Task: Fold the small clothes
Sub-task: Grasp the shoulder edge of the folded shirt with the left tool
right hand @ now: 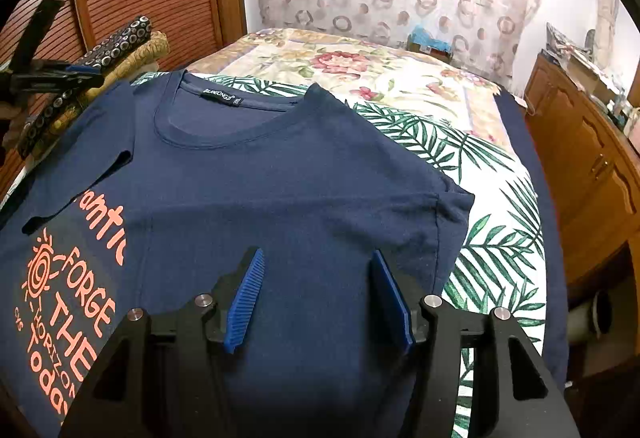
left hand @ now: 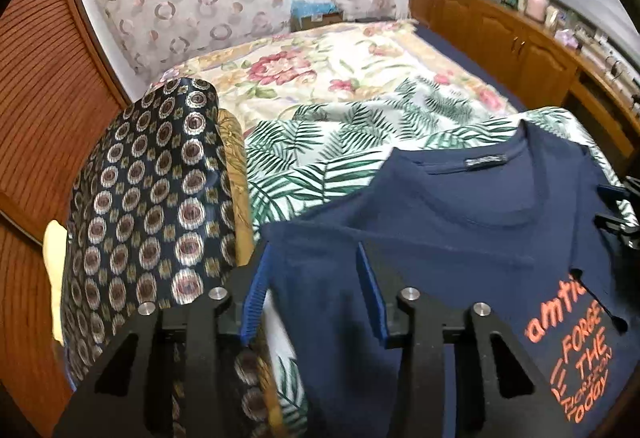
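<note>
one patterned cushion (left hand: 160, 197) beside t-shirt (left hand: 460, 238)

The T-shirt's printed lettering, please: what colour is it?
Orange lettering on the navy T-shirt; clearest in the right wrist view.

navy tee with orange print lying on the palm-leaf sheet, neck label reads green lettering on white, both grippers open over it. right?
One thing is off: the neck label is black with white lettering, as the right wrist view shows. The rest holds: navy tee with orange print on the palm-leaf sheet, left gripper and right gripper open over it.

1 navy cotton T-shirt w/ orange print (right hand: 280, 177), 1 palm-leaf print sheet (right hand: 492, 238), 1 floral quilt (left hand: 340, 69), 2 black grippers w/ blue pads: left gripper (left hand: 312, 290), right gripper (right hand: 320, 298)
</note>
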Demonstrator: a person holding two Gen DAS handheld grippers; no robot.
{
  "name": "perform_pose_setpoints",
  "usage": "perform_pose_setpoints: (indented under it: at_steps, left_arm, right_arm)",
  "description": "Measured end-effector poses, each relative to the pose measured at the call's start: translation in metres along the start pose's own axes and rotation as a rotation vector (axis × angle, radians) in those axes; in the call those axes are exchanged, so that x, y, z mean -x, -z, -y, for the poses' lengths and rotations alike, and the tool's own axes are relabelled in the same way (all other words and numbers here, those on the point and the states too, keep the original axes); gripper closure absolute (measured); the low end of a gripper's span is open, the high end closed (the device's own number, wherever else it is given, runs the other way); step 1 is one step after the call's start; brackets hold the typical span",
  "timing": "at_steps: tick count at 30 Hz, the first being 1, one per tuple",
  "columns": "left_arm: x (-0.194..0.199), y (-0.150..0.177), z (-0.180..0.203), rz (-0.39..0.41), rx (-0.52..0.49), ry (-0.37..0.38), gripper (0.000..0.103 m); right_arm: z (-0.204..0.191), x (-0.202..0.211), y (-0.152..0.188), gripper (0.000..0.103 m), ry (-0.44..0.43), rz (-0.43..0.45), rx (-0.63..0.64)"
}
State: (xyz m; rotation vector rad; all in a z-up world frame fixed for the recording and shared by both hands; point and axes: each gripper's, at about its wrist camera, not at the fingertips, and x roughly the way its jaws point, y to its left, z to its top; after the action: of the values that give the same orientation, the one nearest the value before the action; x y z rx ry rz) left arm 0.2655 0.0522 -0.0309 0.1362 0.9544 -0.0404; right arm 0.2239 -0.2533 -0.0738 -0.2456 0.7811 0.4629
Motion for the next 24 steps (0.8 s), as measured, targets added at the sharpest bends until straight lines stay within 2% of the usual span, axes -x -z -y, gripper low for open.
perform_pose_setpoints:
  at_steps: [7,11,18,20,22,24]
  left_arm:
    - [-0.03,-0.014,-0.001,-0.098,-0.059,-0.072,0.063]
    - [-0.041,-0.014,-0.003,-0.14,-0.082,-0.082,0.063]
    - [-0.056,-0.013,0.001,-0.163,-0.082,-0.085,0.065]
    - [-0.057,-0.013,0.001,-0.16,-0.084,-0.089,0.072]
    - [-0.058,-0.014,0.0,-0.159,-0.082,-0.085,0.089]
    - [-0.057,-0.013,-0.001,-0.15,-0.084,-0.066,0.095]
  right_arm:
    - [0.006,0.002,0.001,0.044,-0.002,0.001,0.002]
    - [0.005,0.002,0.001,0.044,-0.001,0.001,0.002]
    - [0.006,0.003,0.001,0.042,-0.001,0.001,0.0]
    - [0.006,0.003,0.001,0.041,0.003,0.001,0.0]
    - [0.007,0.002,0.001,0.037,0.009,-0.002,-0.005]
    - [0.008,0.001,0.0,0.032,0.014,-0.006,-0.012]
